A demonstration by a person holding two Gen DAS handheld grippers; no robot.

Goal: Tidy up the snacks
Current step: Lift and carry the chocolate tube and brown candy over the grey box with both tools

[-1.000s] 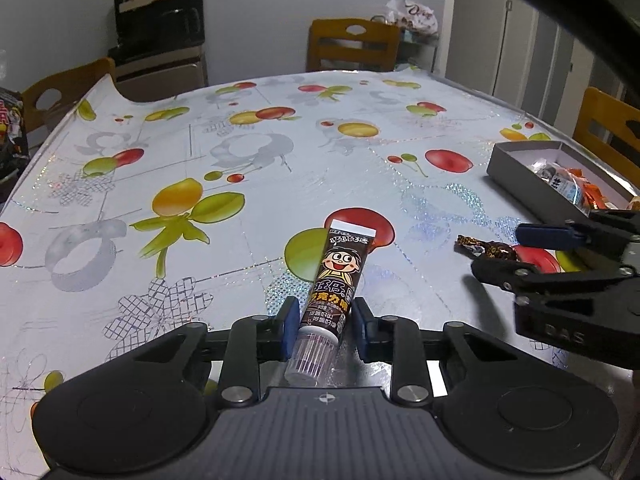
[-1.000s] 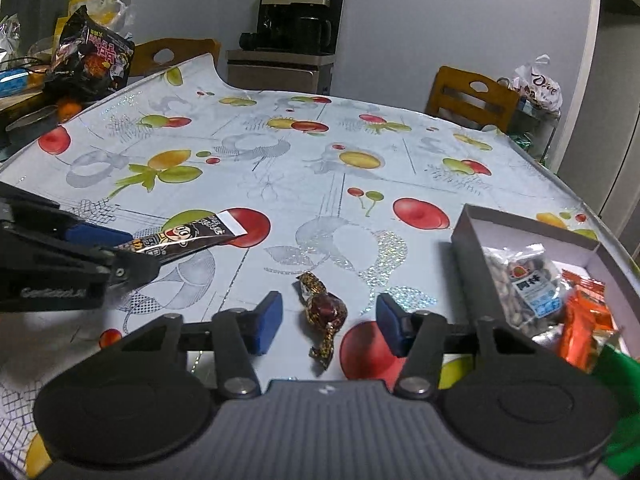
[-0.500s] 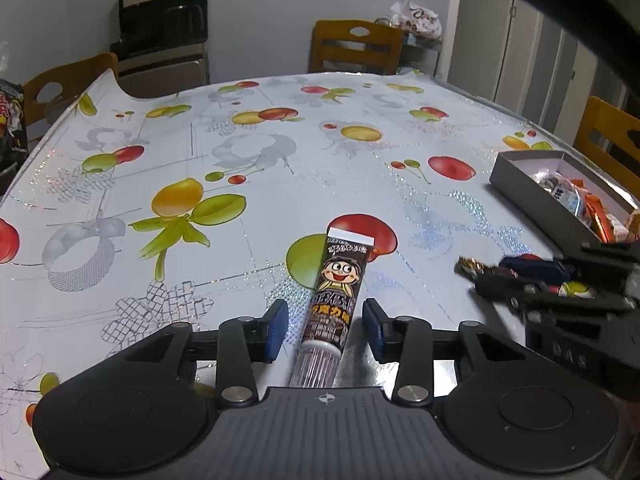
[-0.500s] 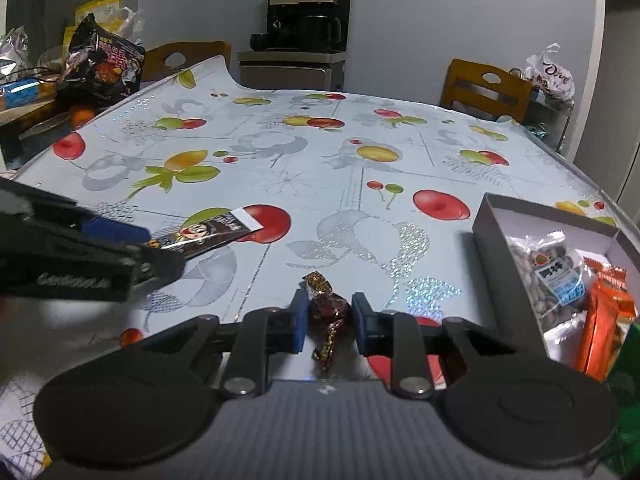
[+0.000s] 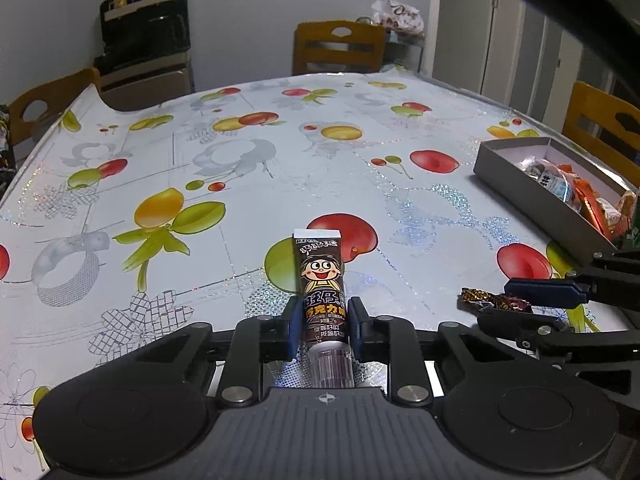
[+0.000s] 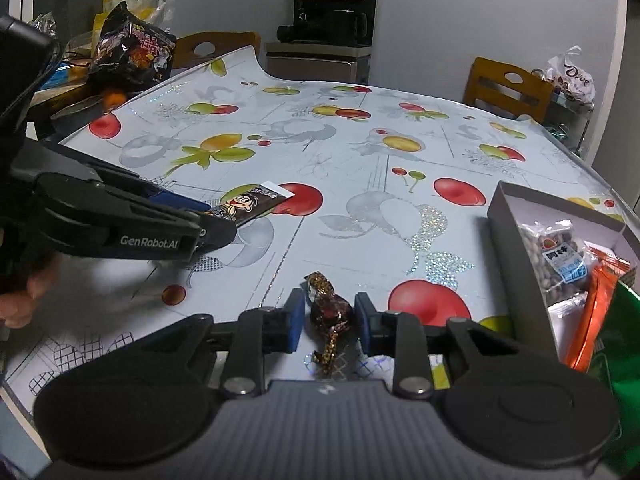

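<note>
My left gripper (image 5: 323, 322) is shut on a brown chocolate tube (image 5: 322, 280) with a cartoon face, held just above the fruit-print tablecloth; the tube also shows in the right wrist view (image 6: 250, 205). My right gripper (image 6: 327, 322) is shut on a dark foil-wrapped candy (image 6: 329, 314), which also shows in the left wrist view (image 5: 494, 300), lifted slightly off the table. A grey box (image 6: 516, 272) with several snack packets stands at the right, near the right gripper.
Wooden chairs (image 5: 340, 48) stand around the table. A dark cabinet with a coffee machine (image 6: 330, 28) stands beyond the far edge. A black snack bag (image 6: 134, 50) and clutter sit on a side surface at far left.
The left gripper opened briefly half a second ago, then shut again on the tube. The right gripper closed on the candy and lifted it slightly.
</note>
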